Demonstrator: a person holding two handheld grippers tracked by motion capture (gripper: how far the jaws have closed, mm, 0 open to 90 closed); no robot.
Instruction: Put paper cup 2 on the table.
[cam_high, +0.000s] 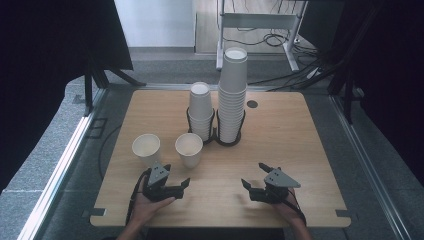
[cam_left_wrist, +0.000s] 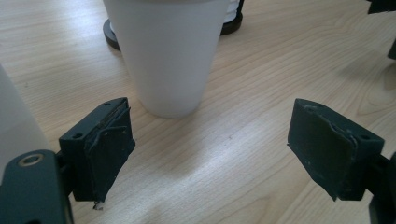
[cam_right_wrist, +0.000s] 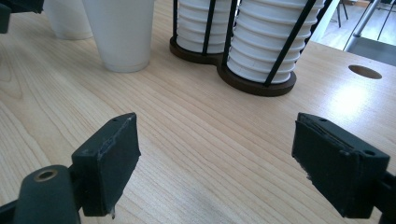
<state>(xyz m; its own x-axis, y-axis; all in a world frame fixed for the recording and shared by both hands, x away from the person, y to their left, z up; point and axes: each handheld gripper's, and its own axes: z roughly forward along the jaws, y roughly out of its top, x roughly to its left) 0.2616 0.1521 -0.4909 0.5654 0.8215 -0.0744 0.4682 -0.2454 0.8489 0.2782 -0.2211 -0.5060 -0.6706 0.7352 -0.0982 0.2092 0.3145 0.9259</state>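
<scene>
From the high view, two loose paper cups stand upright toward the desk's near left: the left cup (cam_high: 146, 148) and the right cup (cam_high: 189, 148), with two racked cup stacks (cam_high: 220, 102) behind them at mid-desk. The left hand-held gripper (cam_high: 170, 181) sits just short of them, the right hand-held gripper (cam_high: 257, 175) apart near the front edge, both empty. In the left gripper view the jaws stand spread with the right cup (cam_left_wrist: 168, 56) ahead, untouched. In the right gripper view the jaws gape wide over bare desk (cam_right_wrist: 196, 140). Judging by this, cups are out, and gripping one remains.

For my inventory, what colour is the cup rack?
Black rack, seen best in the right gripper view.
</scene>
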